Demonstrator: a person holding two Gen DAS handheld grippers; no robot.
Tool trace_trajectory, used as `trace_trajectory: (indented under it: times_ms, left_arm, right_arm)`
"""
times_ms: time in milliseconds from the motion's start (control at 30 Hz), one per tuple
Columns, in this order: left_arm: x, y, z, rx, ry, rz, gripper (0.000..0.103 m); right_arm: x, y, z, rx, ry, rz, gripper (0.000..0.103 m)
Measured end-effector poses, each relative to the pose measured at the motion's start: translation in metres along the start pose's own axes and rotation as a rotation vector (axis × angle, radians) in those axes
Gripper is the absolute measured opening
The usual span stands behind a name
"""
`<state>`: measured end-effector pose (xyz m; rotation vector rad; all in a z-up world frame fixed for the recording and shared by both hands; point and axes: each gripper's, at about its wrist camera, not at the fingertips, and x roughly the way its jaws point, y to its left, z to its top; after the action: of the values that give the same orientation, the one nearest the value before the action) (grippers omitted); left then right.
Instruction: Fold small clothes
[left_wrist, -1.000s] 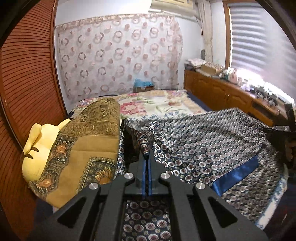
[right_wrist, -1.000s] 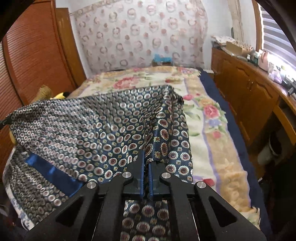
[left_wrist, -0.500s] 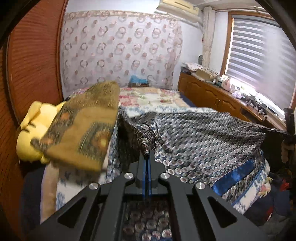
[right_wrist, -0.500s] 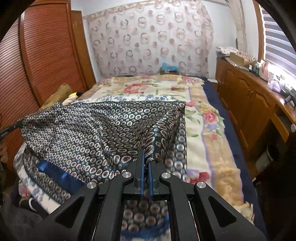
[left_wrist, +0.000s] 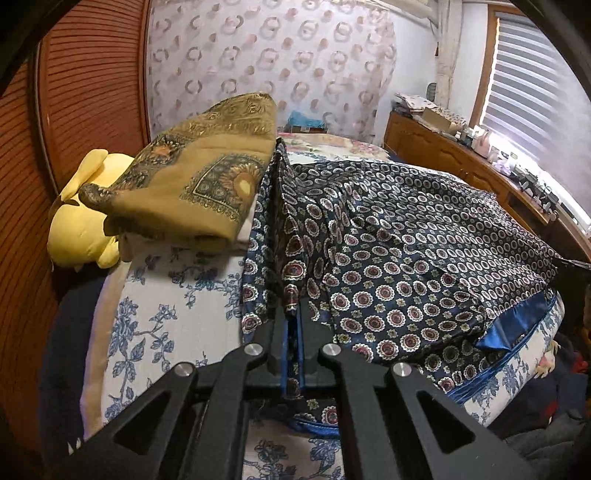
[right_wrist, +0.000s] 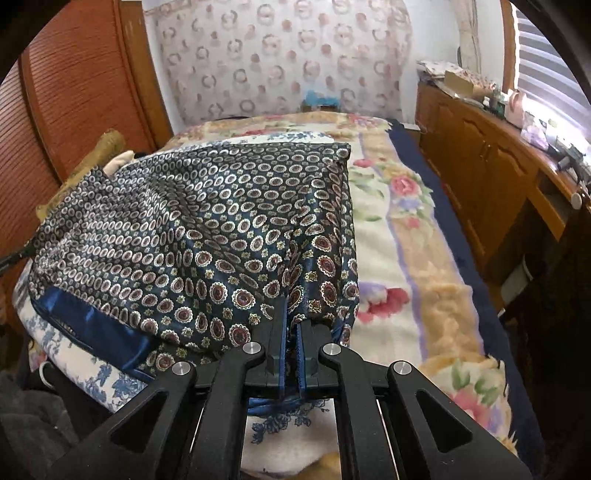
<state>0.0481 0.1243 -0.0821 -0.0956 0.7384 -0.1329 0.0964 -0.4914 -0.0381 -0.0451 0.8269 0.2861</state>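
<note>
- Left gripper (left_wrist: 291, 321) and right gripper (right_wrist: 291, 325) are each clamping a near corner of the patterned garment (left_wrist: 406, 236).
- Garment is lying spread over the bed (right_wrist: 406, 266), likely for an even fold.

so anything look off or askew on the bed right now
Mostly no. The patterned navy garment lies rumpled, not flat, a pinched ridge running up from the left gripper. The folded mustard cloth tilts, propped on a yellow plush toy. Nothing spilled or torn.

Yellow plush toy (left_wrist: 79, 225) half hidden behind folded cloth (left_wrist: 195, 184).
</note>
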Motion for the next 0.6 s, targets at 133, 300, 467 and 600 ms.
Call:
trace_trajectory:
  times_ms: [133, 300, 467, 600]
  left_arm:
    - [0.000, 0.000, -0.001, 0.005, 0.010, -0.015, 0.006]
    - [0.004, 0.001, -0.004, 0.012, 0.037, -0.034, 0.025]
    - [0.011, 0.004, -0.009, 0.004, 0.069, -0.020, 0.034]
    - [0.017, 0.006, -0.013, -0.002, 0.092, -0.021, 0.038]
  right_arm:
    - [-0.005, 0.006, 0.000, -0.010, -0.010, -0.006, 0.004]
    - [-0.020, 0.013, 0.003, -0.022, -0.049, -0.027, 0.019]
    - [-0.035, 0.021, 0.007, -0.045, -0.092, -0.040, 0.035]
    - [-0.037, 0.036, 0.011, -0.083, -0.111, -0.038, 0.045]
